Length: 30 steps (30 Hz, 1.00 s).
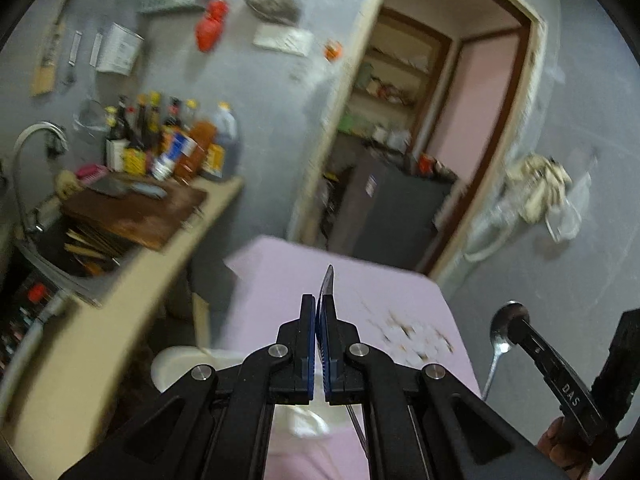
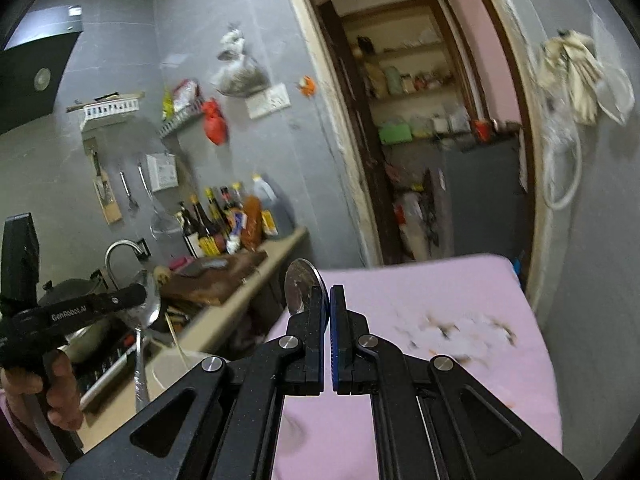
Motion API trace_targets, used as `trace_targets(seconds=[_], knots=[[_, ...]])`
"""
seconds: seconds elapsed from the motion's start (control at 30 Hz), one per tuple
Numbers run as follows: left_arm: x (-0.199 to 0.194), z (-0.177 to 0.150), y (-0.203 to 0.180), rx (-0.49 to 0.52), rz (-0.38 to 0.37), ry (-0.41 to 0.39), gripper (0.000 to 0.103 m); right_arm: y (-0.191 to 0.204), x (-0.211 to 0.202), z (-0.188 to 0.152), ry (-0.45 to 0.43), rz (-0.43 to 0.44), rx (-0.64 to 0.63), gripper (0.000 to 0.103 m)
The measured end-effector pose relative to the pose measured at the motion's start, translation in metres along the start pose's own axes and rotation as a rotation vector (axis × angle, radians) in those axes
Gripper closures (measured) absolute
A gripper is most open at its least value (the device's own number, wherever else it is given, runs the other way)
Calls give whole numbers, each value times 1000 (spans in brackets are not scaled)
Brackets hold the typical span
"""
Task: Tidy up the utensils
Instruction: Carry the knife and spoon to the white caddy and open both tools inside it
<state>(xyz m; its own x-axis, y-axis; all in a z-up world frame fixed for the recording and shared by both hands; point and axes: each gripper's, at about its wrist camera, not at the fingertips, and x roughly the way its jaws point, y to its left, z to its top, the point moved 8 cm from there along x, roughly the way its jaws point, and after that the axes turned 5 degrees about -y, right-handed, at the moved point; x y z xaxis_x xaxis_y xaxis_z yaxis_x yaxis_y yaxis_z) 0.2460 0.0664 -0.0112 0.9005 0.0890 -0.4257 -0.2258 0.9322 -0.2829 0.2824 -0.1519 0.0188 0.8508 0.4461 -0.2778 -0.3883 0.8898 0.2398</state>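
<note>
Through the left wrist camera I see my left gripper (image 1: pixel 320 310) with its jaws pinched nearly together on a spoon (image 1: pixel 327 286), seen edge-on, its thin bowl poking up past the fingertips and the handle running back under the fingers. Ahead of and below it lies the pink table (image 1: pixel 280 276), with a white bowl (image 1: pixel 176 364) down to its left at the table's near corner. Off to the right, my right gripper (image 1: pixel 516 326) enters the view holding a second spoon (image 1: pixel 505 330), bowl up, handle hanging down (the blur softens most of the background). Further left runs the counter (image 1: pixel 132 292) with a wooden cutting board (image 1: pixel 136 212) and a cluster of sauce bottles (image 1: pixel 168 140).

Through the right wrist camera, the right gripper (image 2: pixel 326 304) is closed down on the second spoon (image 2: pixel 300 286), whose round bowl stands just left of and above the fingertips. The pink table (image 2: pixel 440 288) stretches ahead and to the right. Far to the left, the left gripper (image 2: pixel 140 294) clamps the spoon (image 2: pixel 149 304), handle dangling over the white bowl (image 2: pixel 168 368).
</note>
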Motion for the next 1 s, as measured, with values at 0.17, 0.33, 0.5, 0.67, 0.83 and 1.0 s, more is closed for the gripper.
trace_targets(seconds=[0.17,0.33,0.5,0.67,0.83,1.0], knots=[[-8,39,50,21,89,-109,100,42,19,15,-63,-28,-51,100],[-3,54,84,49,162,-178,100,72,31,17,-112,-85,-124,100],[14,51,93,87,193,-209,100,88,45,8,-113,-133,-190,100],[30,37,92,123,202,-223,100,89,61,-8,-67,-163,-228,100],[36,23,96,134,250,-258,100,88,70,-24,-39,-186,-257,100],[42,7,97,189,289,-252,100,89,76,-35,-25,-179,-261,100]])
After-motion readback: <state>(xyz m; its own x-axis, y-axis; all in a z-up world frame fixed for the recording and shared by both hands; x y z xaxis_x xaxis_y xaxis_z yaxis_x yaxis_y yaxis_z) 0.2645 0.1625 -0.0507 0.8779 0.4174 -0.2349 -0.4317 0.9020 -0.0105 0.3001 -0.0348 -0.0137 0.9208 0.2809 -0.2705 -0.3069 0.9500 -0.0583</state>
